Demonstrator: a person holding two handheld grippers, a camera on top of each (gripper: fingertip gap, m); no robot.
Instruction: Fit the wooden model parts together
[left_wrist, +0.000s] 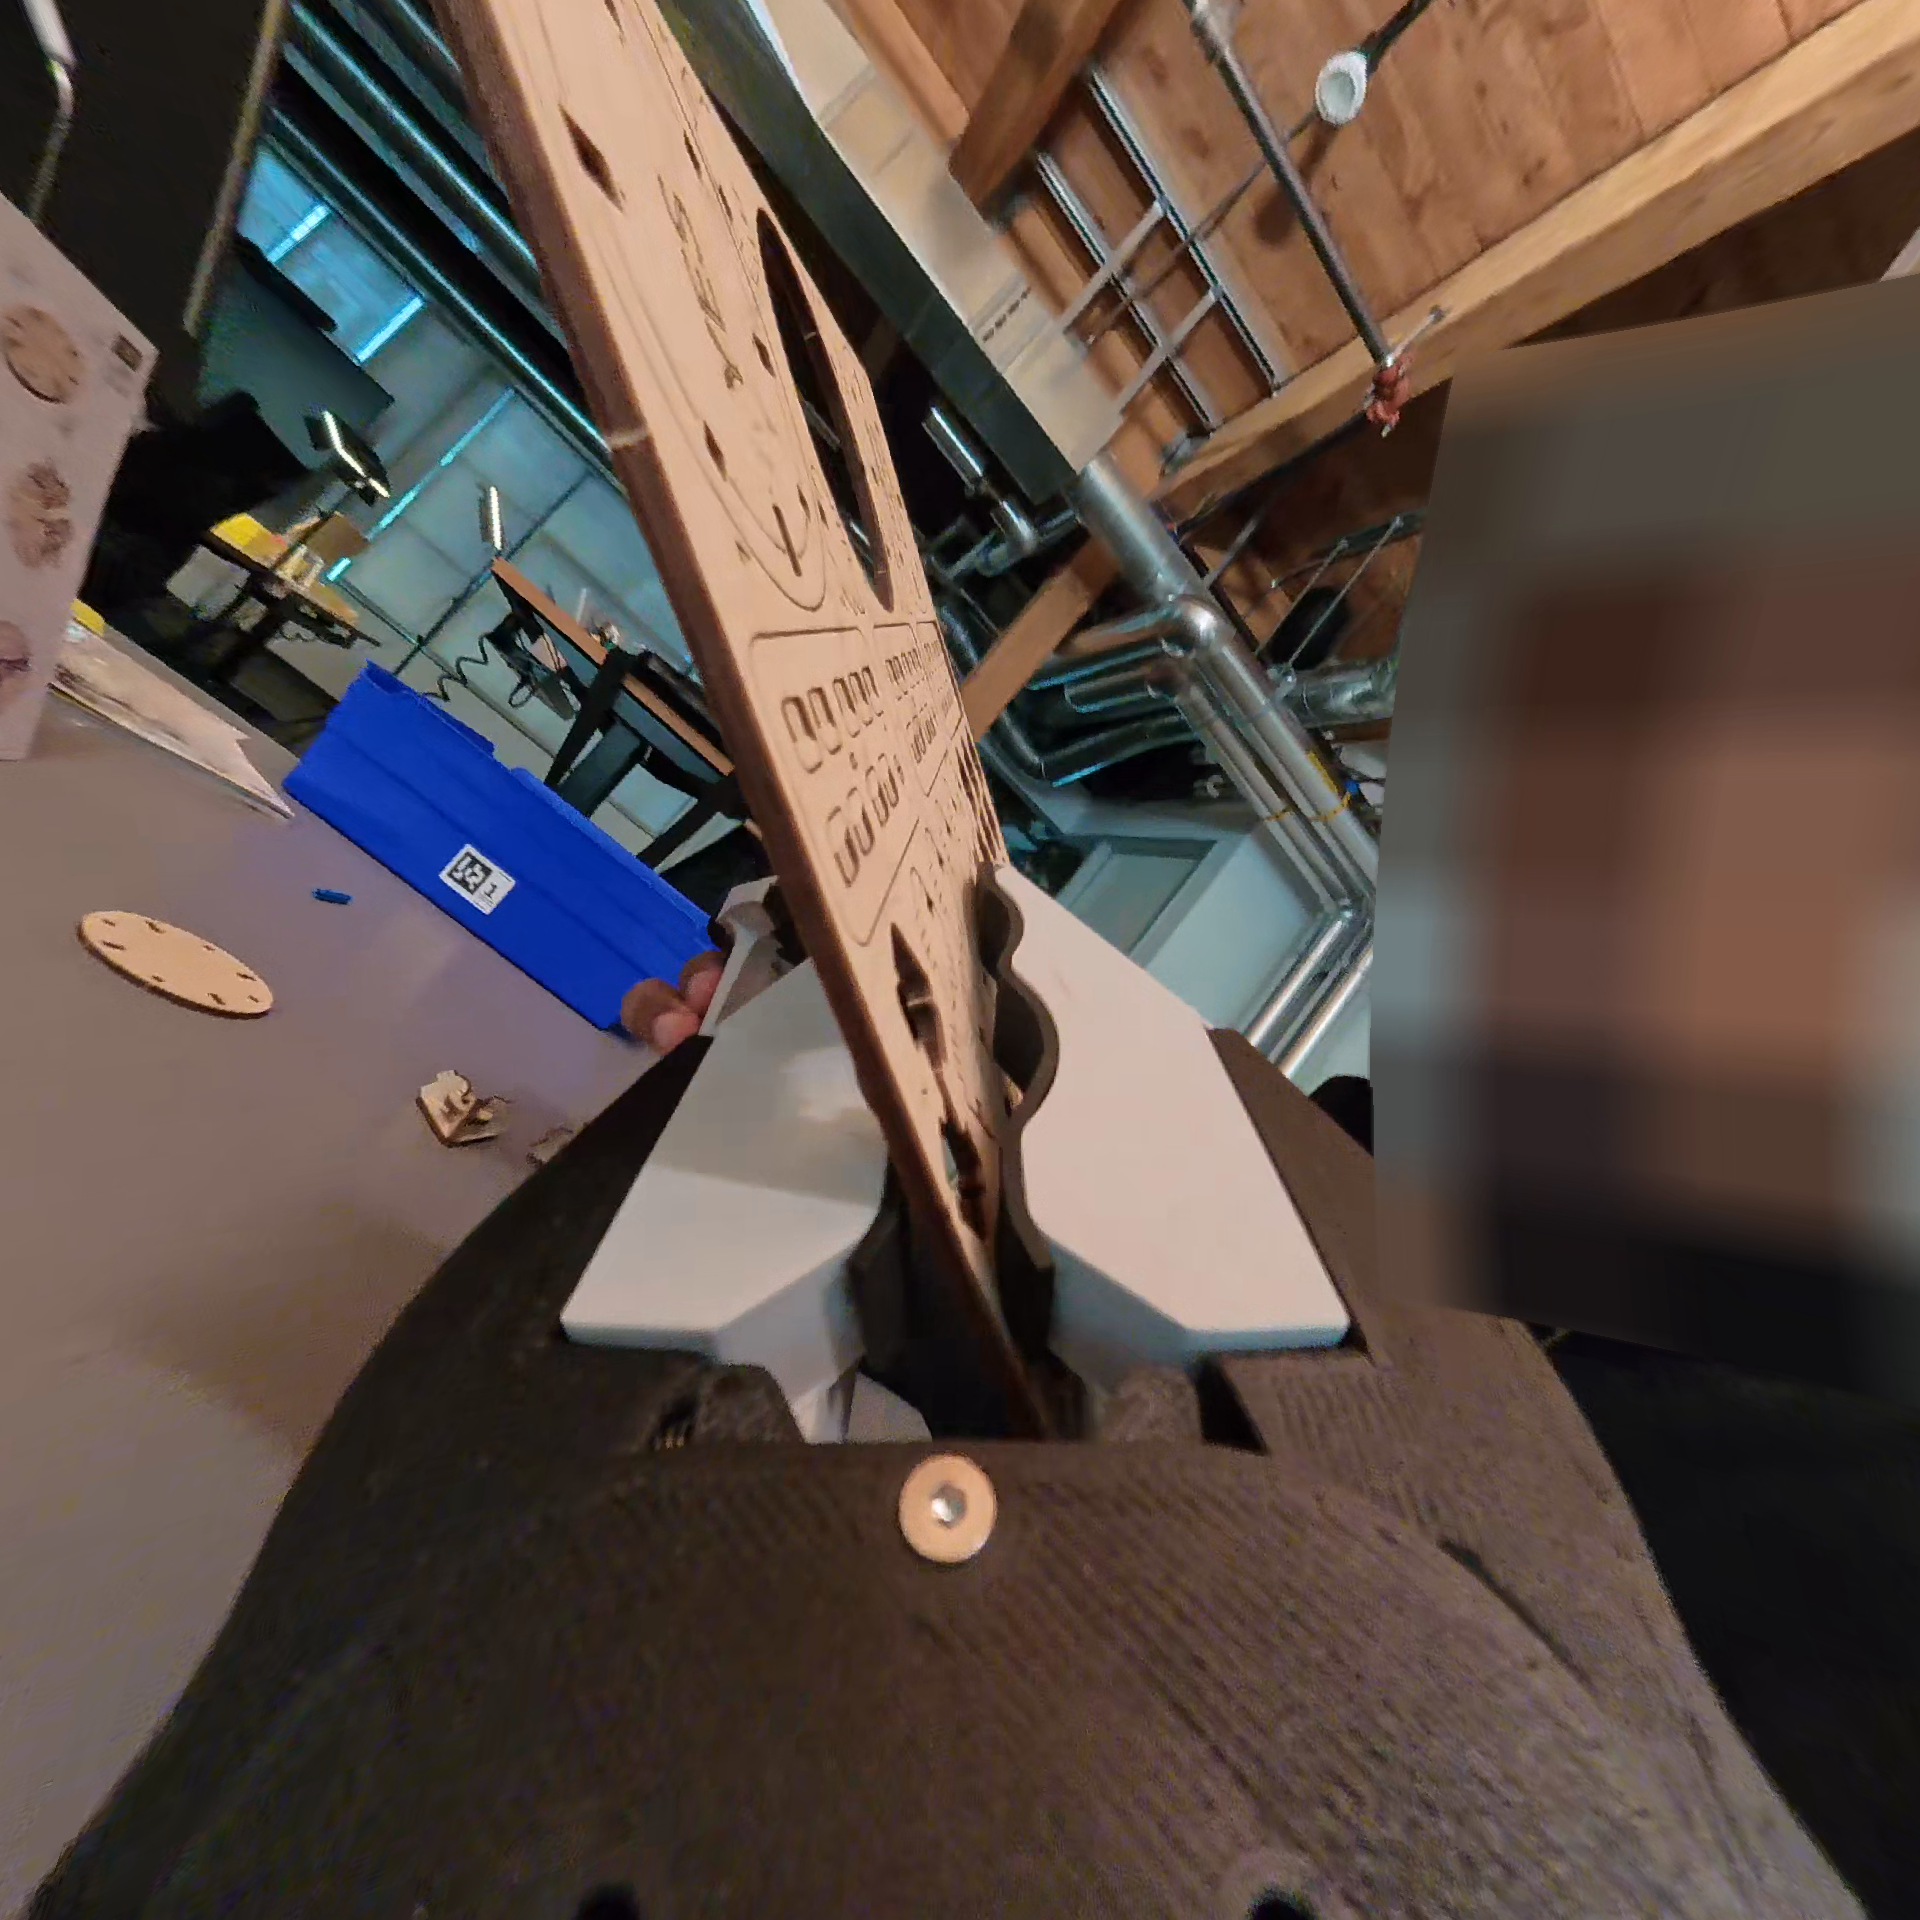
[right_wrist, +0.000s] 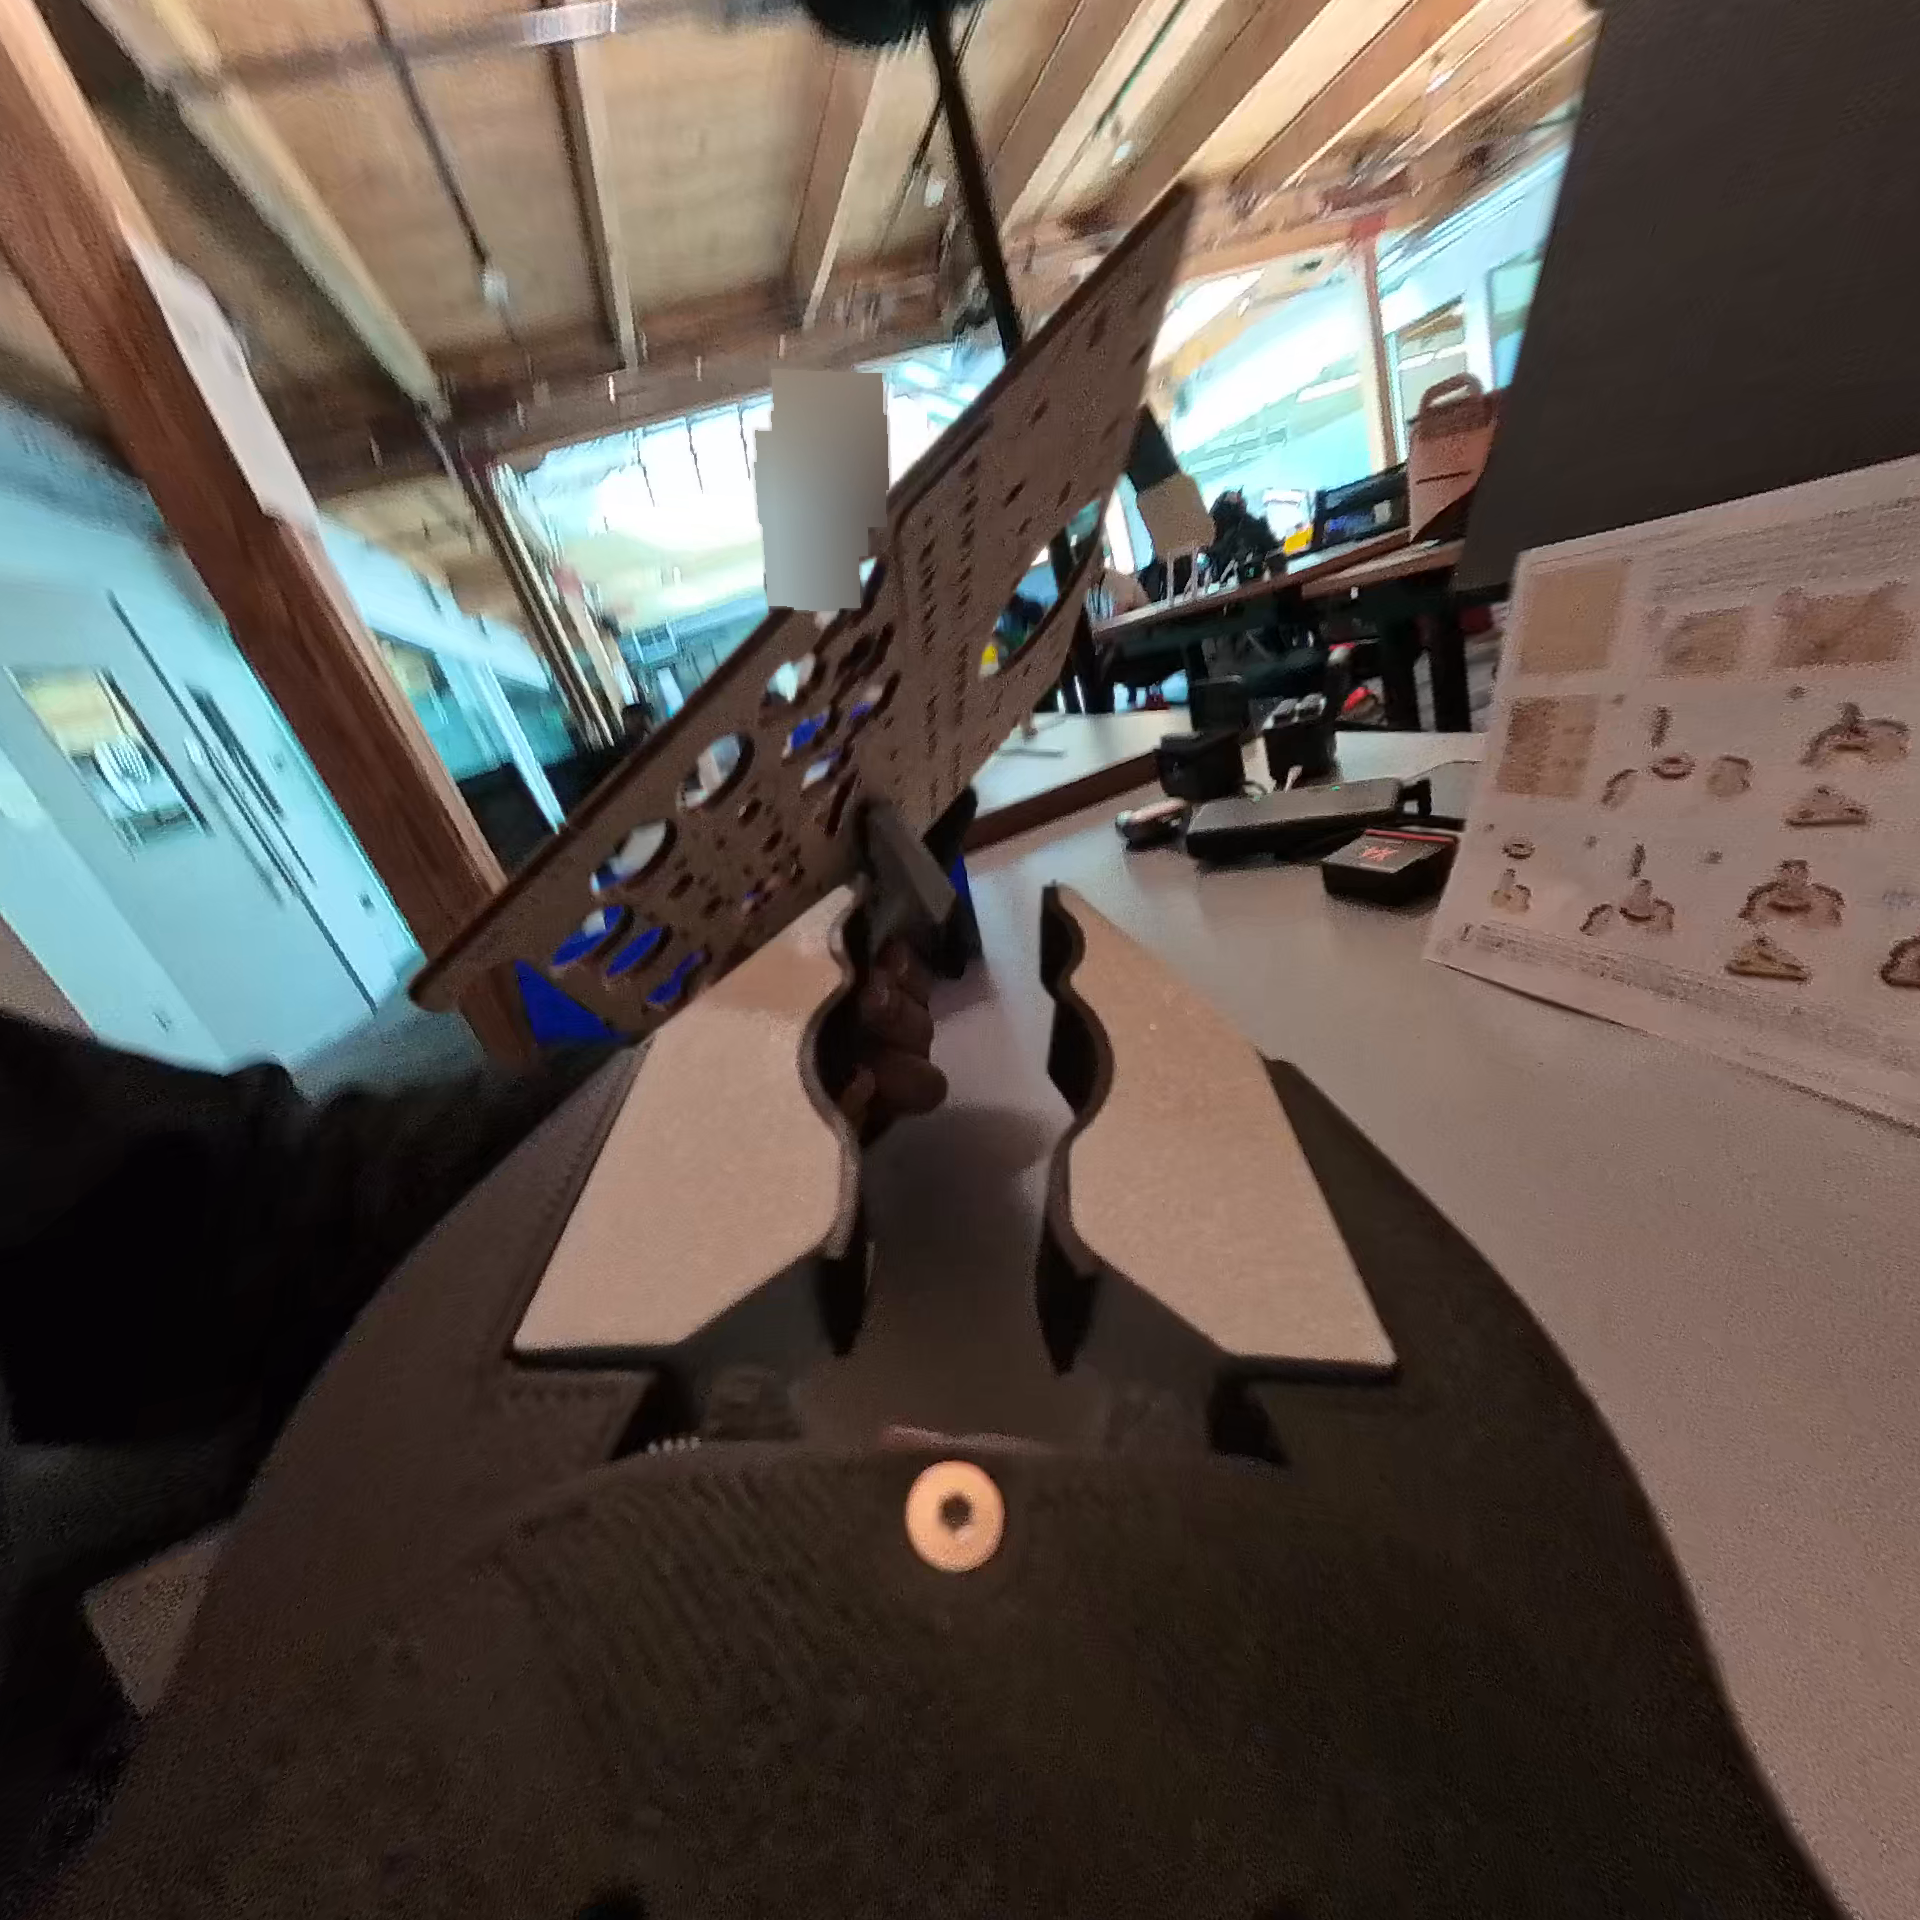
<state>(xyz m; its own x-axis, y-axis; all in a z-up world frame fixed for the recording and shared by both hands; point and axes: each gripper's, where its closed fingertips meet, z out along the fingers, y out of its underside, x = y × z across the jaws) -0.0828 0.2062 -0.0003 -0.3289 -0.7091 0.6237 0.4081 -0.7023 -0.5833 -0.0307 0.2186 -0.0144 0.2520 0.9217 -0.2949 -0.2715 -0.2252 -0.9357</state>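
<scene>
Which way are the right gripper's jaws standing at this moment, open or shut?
Open. The right gripper shows a clear gap between its fingers, with only the grey table behind; nothing sits between them.

Blue bin (left_wrist: 499, 842) (tagged), wooden disc (left_wrist: 175, 961), instruction sheet (right_wrist: 1704, 769).

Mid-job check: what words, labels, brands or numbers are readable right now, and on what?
White sticker on blue bin: code pattern plus a tiny mark, not quoted.
Wooden sheet clamped in left gripper: engraved marks, too oblique to read.
Instruction sheet: print blurred.
Black box: red mark, blurred.
</scene>
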